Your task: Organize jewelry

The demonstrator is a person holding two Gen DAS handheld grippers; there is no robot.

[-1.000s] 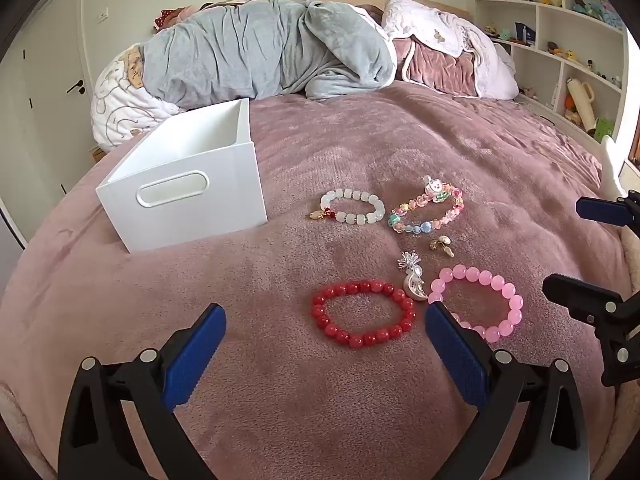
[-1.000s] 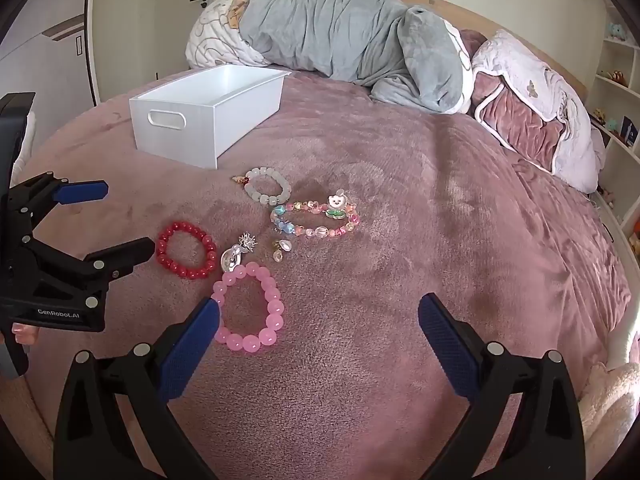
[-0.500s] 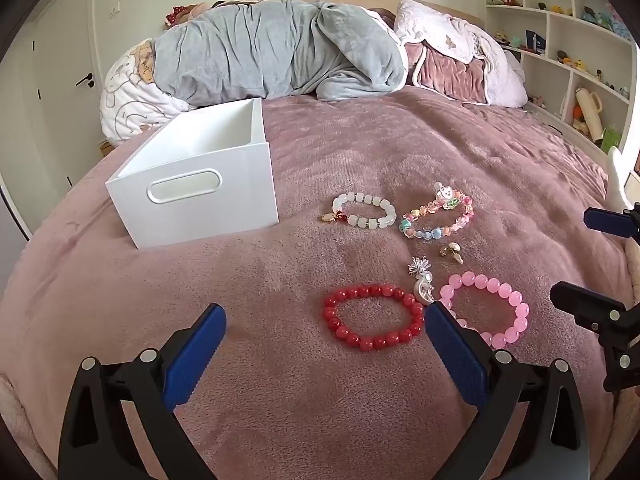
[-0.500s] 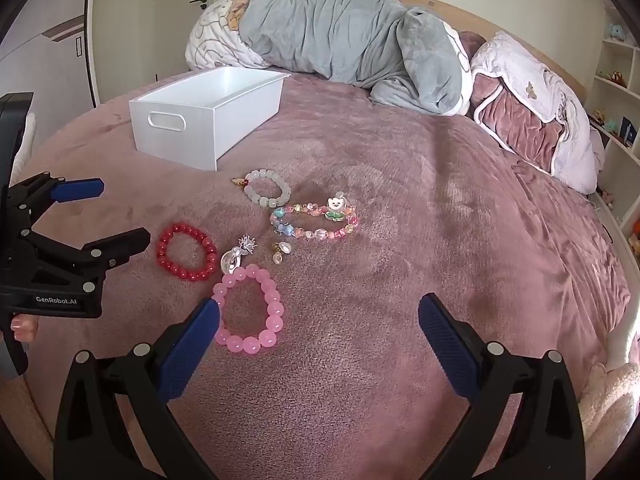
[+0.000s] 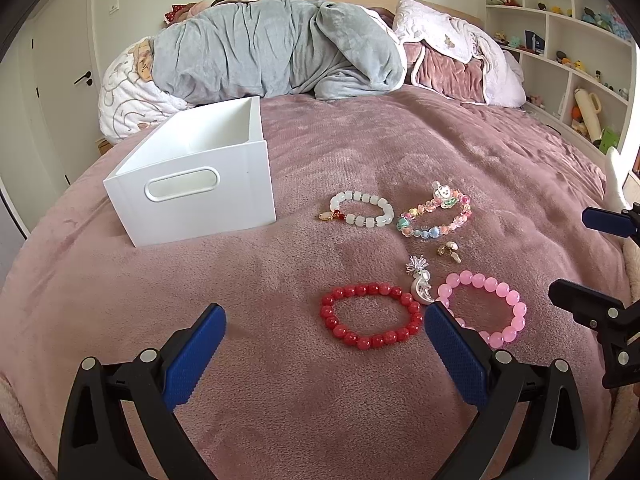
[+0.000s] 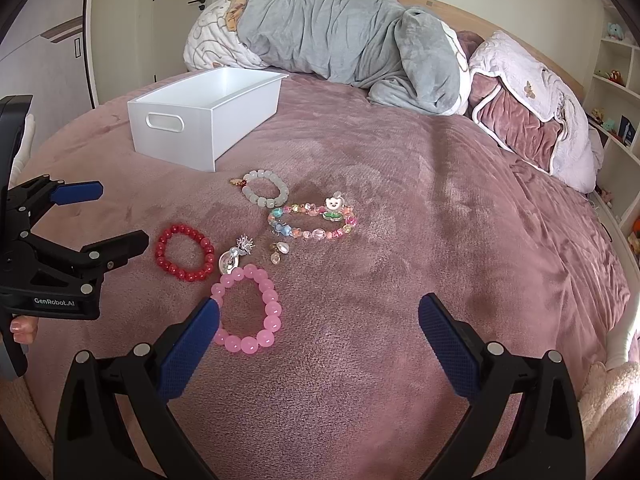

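Both grippers, L [image 5: 325, 338] & R [image 6: 319, 330], hover w/ fingers wide apart over the pink bed [image 5: 400, 148], where red [image 5: 371, 316], pink [image 5: 486, 306], white [image 5: 362, 208] & multicolour [image 5: 436, 214] bracelets, a silver brooch [image 5: 420, 284] & earrings [image 5: 449, 249] lie clustered right of the white bin [image 5: 192, 184], grey blanket [image 5: 276, 48] behind.

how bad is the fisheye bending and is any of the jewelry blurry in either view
Left wrist view: strong barrel bend, shelves curve at the right edge; round red bead bracelet is sharp. Right wrist view: same bend, dark corner vignette; round pink bead bracelet is sharp, with soft even daylight and no glare.
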